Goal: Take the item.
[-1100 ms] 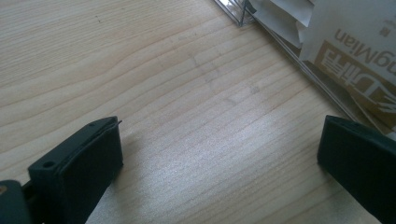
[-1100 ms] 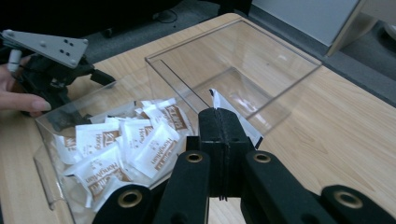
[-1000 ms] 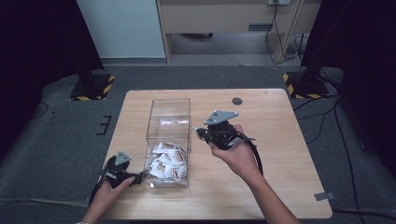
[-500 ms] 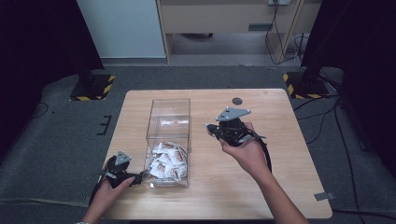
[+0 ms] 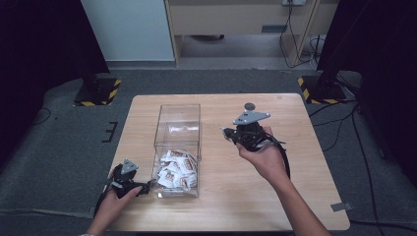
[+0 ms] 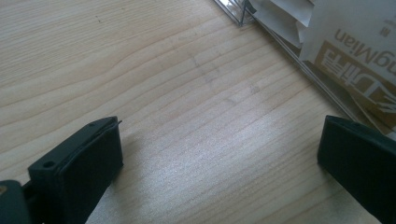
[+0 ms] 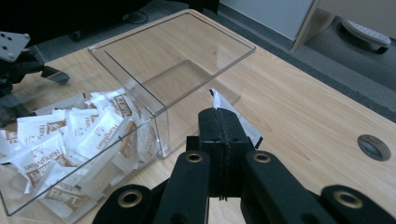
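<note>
While the right gripper (image 7: 218,126) hangs above the table (image 5: 305,162) beside the clear box (image 5: 177,123), its jaws are pressed together on a white packet (image 7: 233,116), whose edge pokes out past the tips. Resting by the box's near corner, the left gripper (image 6: 219,163) has its jaws wide apart over bare wood, just beside the packets in the box (image 5: 174,169).

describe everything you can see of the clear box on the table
The clear box is a long open-topped bin of transparent plastic with two compartments split by a clear divider. It stands upright on the wooden table. The near compartment holds a heap of white sachets with brown print; the far one holds a single sachet. The left gripper sits beside its near corner.
</note>
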Motion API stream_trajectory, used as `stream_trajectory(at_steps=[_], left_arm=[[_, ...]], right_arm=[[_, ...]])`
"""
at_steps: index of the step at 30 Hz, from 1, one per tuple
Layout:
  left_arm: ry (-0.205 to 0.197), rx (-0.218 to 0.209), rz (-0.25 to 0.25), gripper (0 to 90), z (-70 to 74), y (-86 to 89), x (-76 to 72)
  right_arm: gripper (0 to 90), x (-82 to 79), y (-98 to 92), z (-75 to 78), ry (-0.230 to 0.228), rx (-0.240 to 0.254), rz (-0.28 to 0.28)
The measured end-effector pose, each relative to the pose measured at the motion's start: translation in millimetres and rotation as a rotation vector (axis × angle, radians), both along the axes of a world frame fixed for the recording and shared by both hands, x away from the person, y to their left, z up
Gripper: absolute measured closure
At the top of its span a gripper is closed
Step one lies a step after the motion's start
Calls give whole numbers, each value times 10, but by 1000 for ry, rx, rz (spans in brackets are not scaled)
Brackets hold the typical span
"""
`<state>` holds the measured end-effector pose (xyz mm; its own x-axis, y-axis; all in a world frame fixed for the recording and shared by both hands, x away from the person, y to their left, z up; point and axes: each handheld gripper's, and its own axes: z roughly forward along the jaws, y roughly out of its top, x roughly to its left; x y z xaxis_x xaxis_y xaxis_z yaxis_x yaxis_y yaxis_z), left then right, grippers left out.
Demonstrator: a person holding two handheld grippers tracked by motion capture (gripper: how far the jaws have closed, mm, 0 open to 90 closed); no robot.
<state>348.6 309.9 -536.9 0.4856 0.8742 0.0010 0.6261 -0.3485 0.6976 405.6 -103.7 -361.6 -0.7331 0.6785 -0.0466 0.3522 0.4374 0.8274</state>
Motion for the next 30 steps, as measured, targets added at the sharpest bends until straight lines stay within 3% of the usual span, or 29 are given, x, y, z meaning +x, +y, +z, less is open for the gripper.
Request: stream_trajectory(at_steps=[12, 30], left_arm=[[0, 0, 0, 0, 0, 0, 0], [0, 0, 0, 0, 0, 0, 0]], right_arm=[[900, 57, -256, 9, -7, -1, -56], [900, 159, -480, 0, -11, 12, -115]])
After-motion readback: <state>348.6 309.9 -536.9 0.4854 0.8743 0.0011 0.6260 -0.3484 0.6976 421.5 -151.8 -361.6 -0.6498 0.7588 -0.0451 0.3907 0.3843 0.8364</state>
